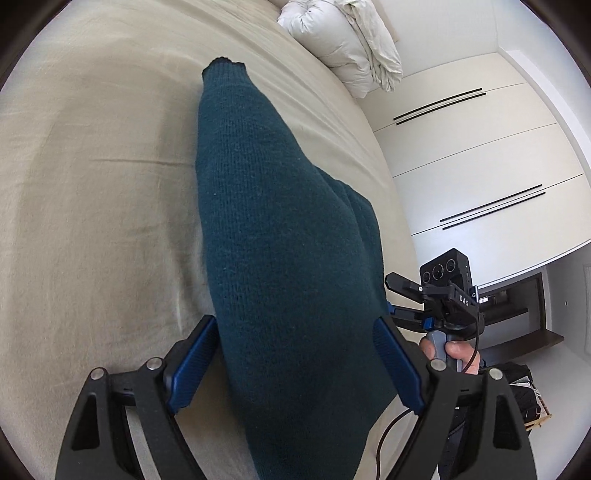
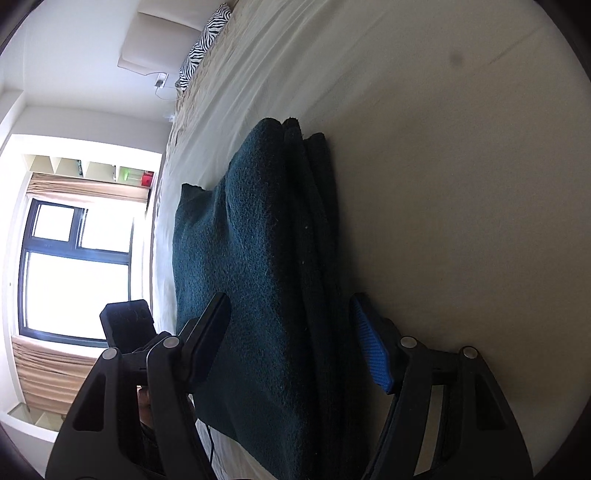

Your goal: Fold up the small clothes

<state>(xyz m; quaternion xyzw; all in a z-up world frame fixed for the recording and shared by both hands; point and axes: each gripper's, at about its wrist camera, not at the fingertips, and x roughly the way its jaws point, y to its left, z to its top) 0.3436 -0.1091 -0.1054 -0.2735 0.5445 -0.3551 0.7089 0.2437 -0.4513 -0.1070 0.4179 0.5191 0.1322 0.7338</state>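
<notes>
The left gripper had its blue-padded fingers spread wide, the dark teal knit garment running up between them — whether the pads touched the cloth could not be told. The right gripper stood the same way, fingers apart around the garment's stacked folds. The garment lay folded long and narrow on the beige bedsheet. Beyond it, in the left wrist view, a white duvet was bunched at the bed's far end beside white wardrobe doors; the right wrist view showed a zebra-print pillow and a window.
</notes>
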